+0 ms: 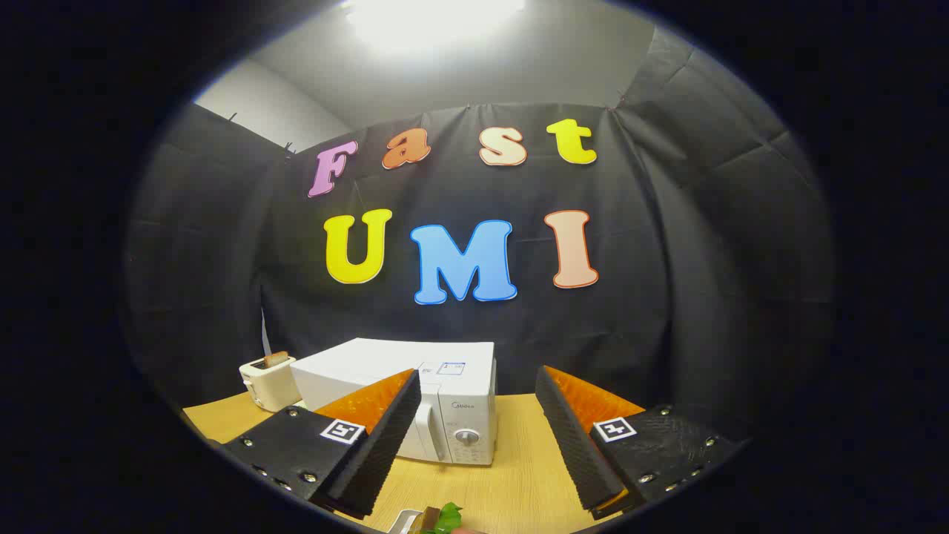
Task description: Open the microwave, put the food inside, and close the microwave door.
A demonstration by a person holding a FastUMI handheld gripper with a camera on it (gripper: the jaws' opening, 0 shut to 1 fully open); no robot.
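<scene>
Glossy white microwave (415,393), wood-grain table (511,475), ribbed matt fingers (571,437)

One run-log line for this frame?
gripper open, holding nothing | microwave door shut, just ahead | food near fingers | toaster beside microwave

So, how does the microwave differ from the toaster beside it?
The microwave is the bigger, boxy one, its door shut, just beyond the open gripper; the toaster is smaller and rounded, standing farther back. The toaster has toast sticking out; the microwave's door hides its inside. Both are pale and stand on the wooden table.
</scene>
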